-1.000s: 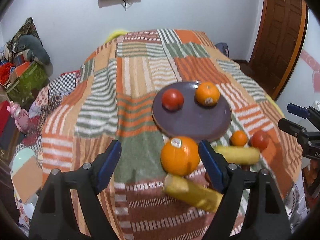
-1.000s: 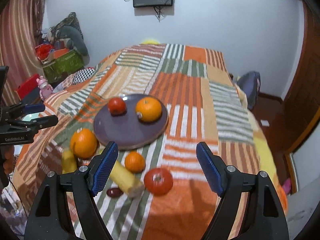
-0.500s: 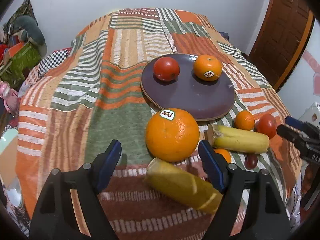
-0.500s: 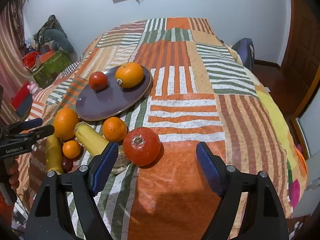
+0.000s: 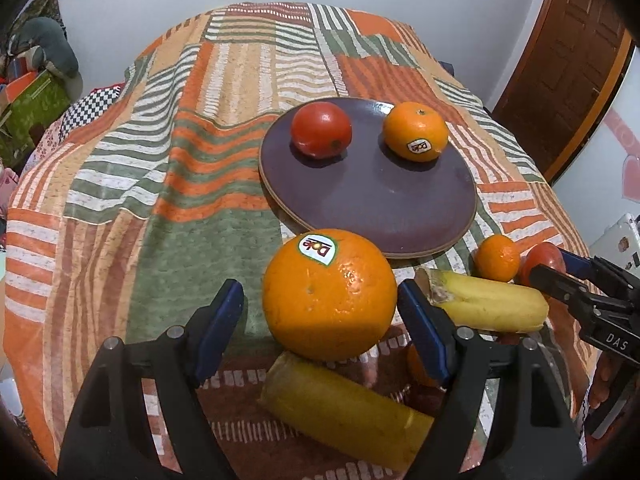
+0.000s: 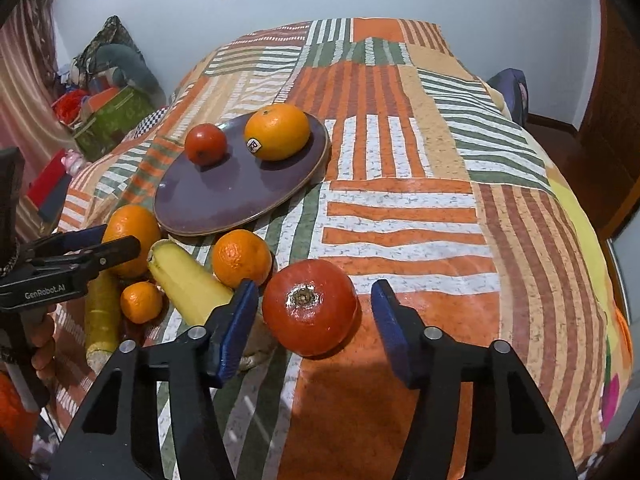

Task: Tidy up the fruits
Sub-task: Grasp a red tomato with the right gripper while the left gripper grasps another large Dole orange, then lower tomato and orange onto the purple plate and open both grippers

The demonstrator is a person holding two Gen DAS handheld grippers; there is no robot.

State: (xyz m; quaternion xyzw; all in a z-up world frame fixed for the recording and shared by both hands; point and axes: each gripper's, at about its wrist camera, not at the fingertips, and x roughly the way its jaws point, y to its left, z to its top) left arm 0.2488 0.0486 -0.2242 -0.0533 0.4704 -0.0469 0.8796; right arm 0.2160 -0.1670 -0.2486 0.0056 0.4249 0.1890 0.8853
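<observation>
A purple plate (image 5: 380, 204) on the striped bedspread holds a red tomato (image 5: 321, 129) and an orange (image 5: 415, 131); the plate also shows in the right wrist view (image 6: 224, 200). My left gripper (image 5: 320, 308) is open, its jaws on either side of a big orange (image 5: 328, 294) with a Dole sticker, not touching it. My right gripper (image 6: 314, 312) is open around a big red tomato (image 6: 310, 312). Beside them lie a peeled banana (image 6: 188, 280), a yellow banana piece (image 5: 344, 404), a mandarin (image 6: 242, 258) and a small mandarin (image 6: 141, 302).
The bed's striped blanket (image 6: 400, 160) stretches far and right of the plate. Boxes and clutter (image 6: 108, 116) stand by the wall at left. A wooden door (image 5: 568, 60) is at right. The other gripper (image 5: 588, 292) shows at the left view's right edge.
Both grippers have moved forward and down. The big orange now sits between the left jaws and the big tomato between the right jaws, which have narrowed.
</observation>
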